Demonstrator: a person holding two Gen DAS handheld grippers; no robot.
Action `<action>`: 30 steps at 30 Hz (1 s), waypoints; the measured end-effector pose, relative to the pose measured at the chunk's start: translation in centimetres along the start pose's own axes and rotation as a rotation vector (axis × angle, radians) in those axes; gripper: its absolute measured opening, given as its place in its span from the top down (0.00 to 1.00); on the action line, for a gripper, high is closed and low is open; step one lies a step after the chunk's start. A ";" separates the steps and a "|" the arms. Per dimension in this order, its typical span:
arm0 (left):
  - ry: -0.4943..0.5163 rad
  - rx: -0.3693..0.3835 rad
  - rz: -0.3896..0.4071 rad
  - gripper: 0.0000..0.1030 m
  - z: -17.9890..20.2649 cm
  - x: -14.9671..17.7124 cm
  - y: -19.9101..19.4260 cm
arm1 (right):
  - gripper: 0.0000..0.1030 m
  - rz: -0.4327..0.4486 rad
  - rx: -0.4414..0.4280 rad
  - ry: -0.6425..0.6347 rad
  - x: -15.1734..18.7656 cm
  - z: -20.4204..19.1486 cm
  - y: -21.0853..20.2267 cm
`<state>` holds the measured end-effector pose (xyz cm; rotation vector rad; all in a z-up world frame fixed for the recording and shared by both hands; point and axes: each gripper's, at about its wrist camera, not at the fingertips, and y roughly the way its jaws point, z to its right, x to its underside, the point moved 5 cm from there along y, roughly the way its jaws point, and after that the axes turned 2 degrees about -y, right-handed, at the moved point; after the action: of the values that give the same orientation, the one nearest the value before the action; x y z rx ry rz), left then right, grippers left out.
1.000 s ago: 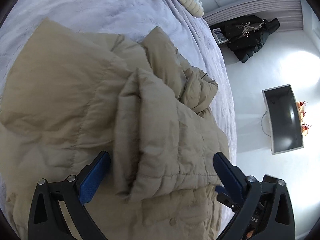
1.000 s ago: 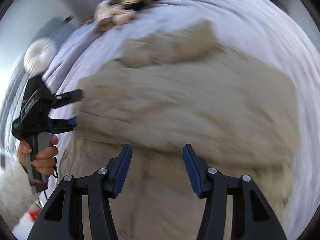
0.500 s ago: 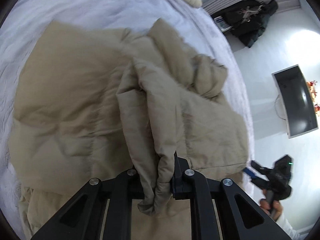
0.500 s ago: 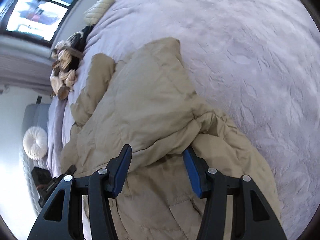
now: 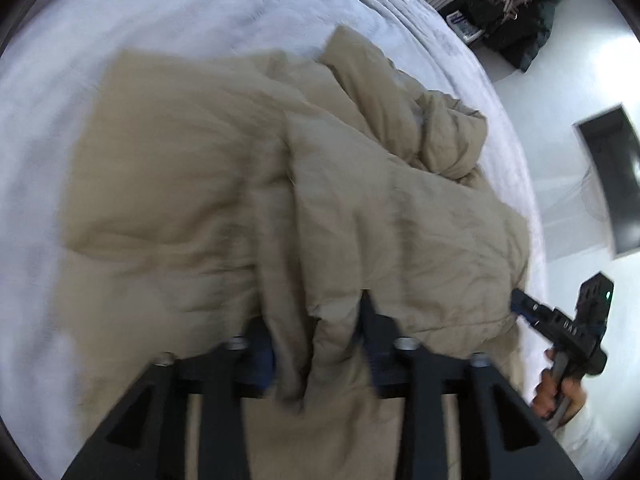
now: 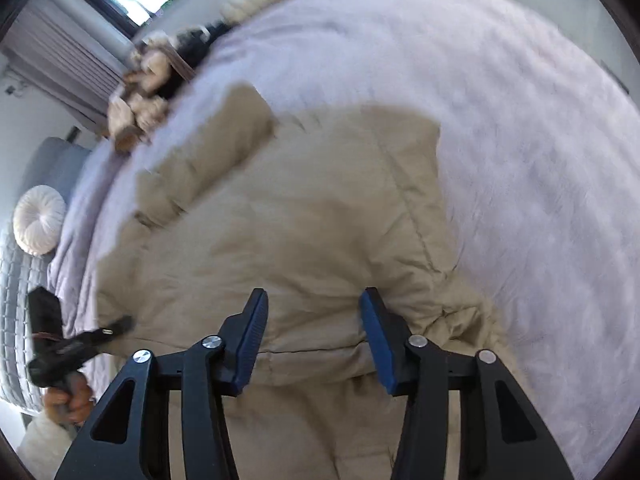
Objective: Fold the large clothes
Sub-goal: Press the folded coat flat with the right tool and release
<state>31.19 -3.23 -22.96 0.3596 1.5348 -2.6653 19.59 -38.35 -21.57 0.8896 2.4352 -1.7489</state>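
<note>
Jacket (image 5: 280, 200) lies rumpled on the bed (image 5: 120, 20); left gripper (image 5: 316, 344) opening around a fold, right gripper (image 6: 312, 332) spread, closing above it.

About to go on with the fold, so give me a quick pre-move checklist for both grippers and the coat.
1. Left gripper has coat fabric between its jaws: ok, though the jaws are opening.
2. Right gripper holds fabric: not ok, jaws closing over the beige coat, no pinch yet.
3. Coat fully on the bed: ok.
4. Sleeve tucked flat: not ok, bunched.
5. Grippers clear of each other: ok.
</note>
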 end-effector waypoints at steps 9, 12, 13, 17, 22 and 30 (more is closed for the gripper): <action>0.039 -0.010 0.144 0.49 0.0 -1.3 -6.1 | 0.51 0.053 -0.015 -0.017 -0.9 -0.2 -2.3; 0.068 0.041 0.161 0.49 3.0 -1.6 -4.4 | 0.75 0.093 0.023 -0.032 -2.4 0.0 -3.2; 0.077 0.040 0.165 0.49 3.8 -1.7 -3.5 | 0.78 0.098 0.025 -0.019 -3.2 0.5 -3.2; 0.081 -0.071 0.170 0.49 3.3 -2.0 0.3 | 0.82 0.086 0.021 -0.006 -5.3 1.9 -2.1; 0.044 -0.106 0.158 0.49 1.1 -2.3 3.2 | 0.90 0.018 0.056 -0.012 -5.5 4.0 1.6; 0.089 -0.144 0.143 0.49 1.4 -1.9 3.8 | 0.96 0.014 0.053 0.050 -5.0 5.5 3.5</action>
<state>33.39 -6.53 -25.06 0.5638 1.6455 -2.4462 23.71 -44.65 -25.06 0.9649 2.4165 -1.8169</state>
